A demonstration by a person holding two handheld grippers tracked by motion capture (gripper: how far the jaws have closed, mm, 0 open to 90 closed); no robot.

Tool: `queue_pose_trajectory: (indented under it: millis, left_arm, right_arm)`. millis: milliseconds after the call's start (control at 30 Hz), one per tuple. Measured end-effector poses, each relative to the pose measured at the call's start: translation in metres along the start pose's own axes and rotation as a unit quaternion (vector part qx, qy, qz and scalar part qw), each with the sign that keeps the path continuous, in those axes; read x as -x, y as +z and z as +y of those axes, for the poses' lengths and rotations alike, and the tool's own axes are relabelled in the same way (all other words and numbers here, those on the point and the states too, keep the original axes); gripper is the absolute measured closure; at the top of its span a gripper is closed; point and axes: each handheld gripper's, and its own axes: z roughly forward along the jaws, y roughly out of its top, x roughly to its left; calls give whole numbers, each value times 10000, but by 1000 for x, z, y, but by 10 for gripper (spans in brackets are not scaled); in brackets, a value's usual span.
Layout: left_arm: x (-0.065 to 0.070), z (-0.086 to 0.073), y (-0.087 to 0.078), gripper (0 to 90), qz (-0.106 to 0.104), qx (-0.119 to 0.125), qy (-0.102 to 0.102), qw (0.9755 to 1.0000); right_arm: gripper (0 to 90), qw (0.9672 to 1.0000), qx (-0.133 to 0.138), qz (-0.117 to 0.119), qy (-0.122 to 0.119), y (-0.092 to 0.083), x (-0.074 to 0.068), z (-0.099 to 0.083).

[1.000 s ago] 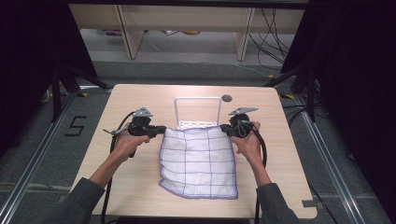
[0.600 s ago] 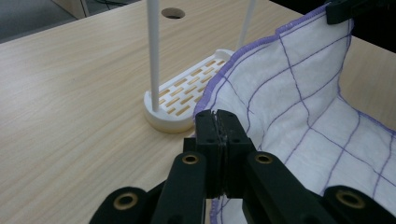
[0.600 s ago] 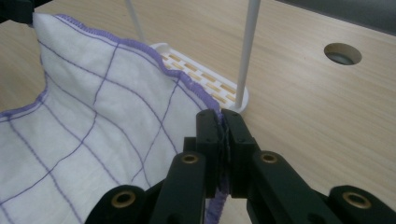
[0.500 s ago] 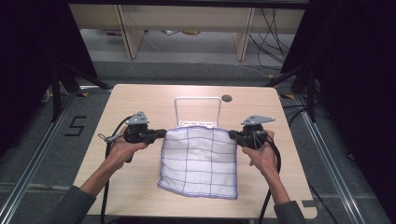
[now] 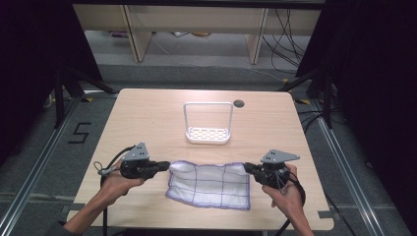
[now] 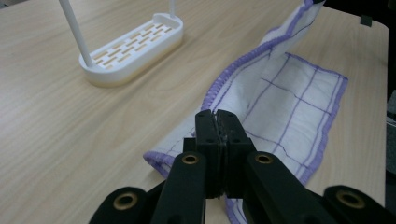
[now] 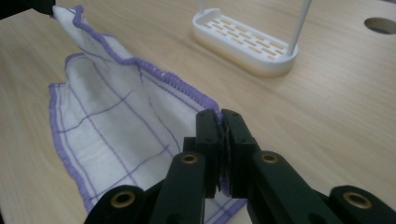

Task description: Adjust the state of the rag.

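Observation:
A white cloth with purple grid lines and a purple hem (image 5: 210, 184) lies on the wooden table (image 5: 147, 118), its far edge lifted and stretched between the two grippers. My left gripper (image 5: 167, 165) is shut on the cloth's far left corner (image 6: 212, 116). On the other side my right gripper (image 5: 247, 168) is shut on the far right corner (image 7: 210, 105). The lifted edge folds toward me over the rest of the cloth (image 6: 289, 98), which rests flat on the table. Both grippers point inward, facing each other across the cloth (image 7: 107, 107).
A white rack with a slotted base and a tall wire hoop (image 5: 208, 132) stands on the table just beyond the cloth. A round cable hole (image 5: 239, 103) sits behind it. The table's near edge runs close below the cloth.
Both hands have drawn the cloth's far edge toward me, away from the rack. The cloth now covers a shorter stretch of table, its far part folding over the near part.

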Motion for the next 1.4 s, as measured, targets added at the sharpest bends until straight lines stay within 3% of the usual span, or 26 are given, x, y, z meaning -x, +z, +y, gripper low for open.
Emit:
queue_pose_trajectory:
  millis: [333, 367, 400, 433, 533, 767, 867, 933, 967, 1033, 1067, 1100, 1133, 1167, 1233, 1333, 1367, 1400]
  left_arm:
    - [17, -21, 1, 876, -149, -109, 14, 9998]
    - [18, -23, 2, 875, -181, -63, 9, 9998]
    - [19, -25, 2, 875, -202, -127, 65, 9997]
    - [20, -27, 3, 874, -219, -142, 95, 9996]
    - [23, -35, 4, 872, -218, -220, 90, 9995]
    - [29, -45, 4, 855, -211, -459, 269, 9984]
    - [32, -48, 6, 836, -328, -455, 249, 9981]
    - [35, -49, 4, 812, -401, -560, 226, 9974]
    - [34, -48, 3, 759, -404, -605, 312, 9969]
    - [36, -47, -2, 651, -320, -469, 95, 9983]
    - [35, -45, -4, 615, -313, -372, 35, 9988]
    - [33, -42, -7, 578, -273, -259, -46, 9993]
    - [31, -38, -10, 539, -196, -116, -206, 9995]
    - [27, -35, -13, 496, -146, -121, -228, 9996]
    - [19, -29, -15, 474, -8, -52, -263, 9996]
    - [6, -20, -8, 440, 197, -38, -469, 9987]
    - [1, -18, -5, 439, 204, -77, -501, 9985]
    - [-3, -15, 0, 437, 245, -109, -575, 9980]
  right_arm:
    - [859, 9997, -195, 119, -55, -4, -15, -28]
    - [858, 9994, -215, 142, -220, -3, -16, -31]
    - [857, 9995, -302, 121, -19, -5, -21, -33]
    - [855, 9995, -269, 92, -165, -4, -20, -35]
    - [848, 9992, -322, 112, -210, -4, -22, -43]
    - [824, 9988, -423, 199, -147, -8, -31, -57]
    - [807, 9987, -442, 226, -101, -11, -35, -62]
    - [784, 9986, -462, 269, -55, -13, -38, -64]
    - [772, 9987, -425, 266, -10, -15, -39, -66]
    - [755, 9991, -377, 206, -62, -17, -39, -66]
    - [740, 9992, -400, 83, 25, -19, -40, -65]
    - [724, 9992, -405, 1, -58, -20, -38, -65]
    - [703, 9991, -401, -94, -20, -20, -38, -64]
    - [666, 9989, -429, -196, 69, -20, -36, -64]
    - [626, 9984, -445, -282, 196, -18, -33, -64]
    - [582, 9976, -463, -428, 276, -17, -31, -64]
    - [576, 9964, -542, -425, 503, -17, -34, -62]
    - [570, 9969, -493, -427, 440, -15, -32, -62]
